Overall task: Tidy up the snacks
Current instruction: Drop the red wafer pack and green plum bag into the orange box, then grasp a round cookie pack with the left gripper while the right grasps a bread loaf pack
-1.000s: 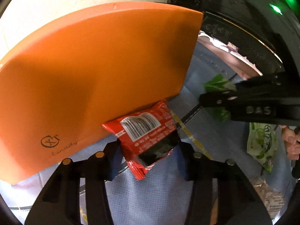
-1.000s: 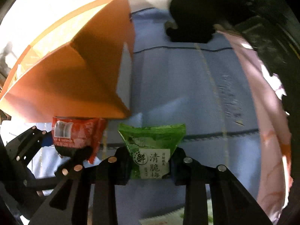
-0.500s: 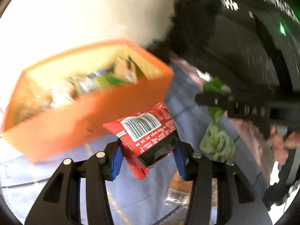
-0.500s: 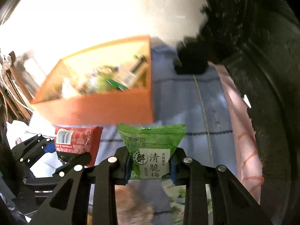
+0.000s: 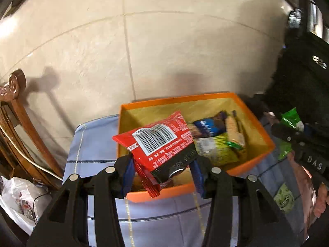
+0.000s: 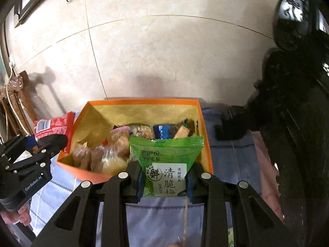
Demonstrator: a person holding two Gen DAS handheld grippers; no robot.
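1. left wrist: my left gripper (image 5: pixel 162 177) clenches the red snack packet (image 5: pixel 158 144) above the orange box (image 5: pixel 257 158); its near rim could snag it.
2. right wrist: my right gripper (image 6: pixel 164 183) pinches the green plum packet (image 6: pixel 166 162) over the same box; a loose pinch may drop it outside.

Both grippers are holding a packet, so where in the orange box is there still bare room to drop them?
Bare yellow lining shows along the orange box's far wall and in its far left corner. Wrapped snacks crowd the near half and the middle.
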